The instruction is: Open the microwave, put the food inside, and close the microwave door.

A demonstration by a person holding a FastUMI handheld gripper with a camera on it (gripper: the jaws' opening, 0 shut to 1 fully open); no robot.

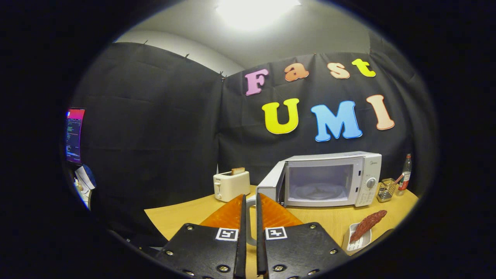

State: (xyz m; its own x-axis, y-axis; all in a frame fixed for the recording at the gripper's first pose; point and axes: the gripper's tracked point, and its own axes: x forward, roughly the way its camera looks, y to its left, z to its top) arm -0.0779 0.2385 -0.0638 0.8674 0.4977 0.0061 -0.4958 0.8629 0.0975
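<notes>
The white microwave (pixel 333 178) stands on the wooden table (pixel 178 217) beyond my fingers. Its door (pixel 271 182) is swung open to the left, and the cavity with the glass turntable (pixel 317 190) shows. The door's pale curved handle (pixel 250 223) runs between my two fingers. My gripper (pixel 251 201) is shut on that handle, with only a narrow gap between the fingers. The food, a reddish-brown sausage (pixel 368 224), lies on a small white dish (pixel 358 243) to the right of my fingers, in front of the microwave.
A white toaster (pixel 231 186) with a slice of bread in it stands left of the microwave door. A metal mesh holder (pixel 386 190) and a bottle (pixel 405 172) stand right of the microwave. A monitor (pixel 74 135) glows off the table, far to the left.
</notes>
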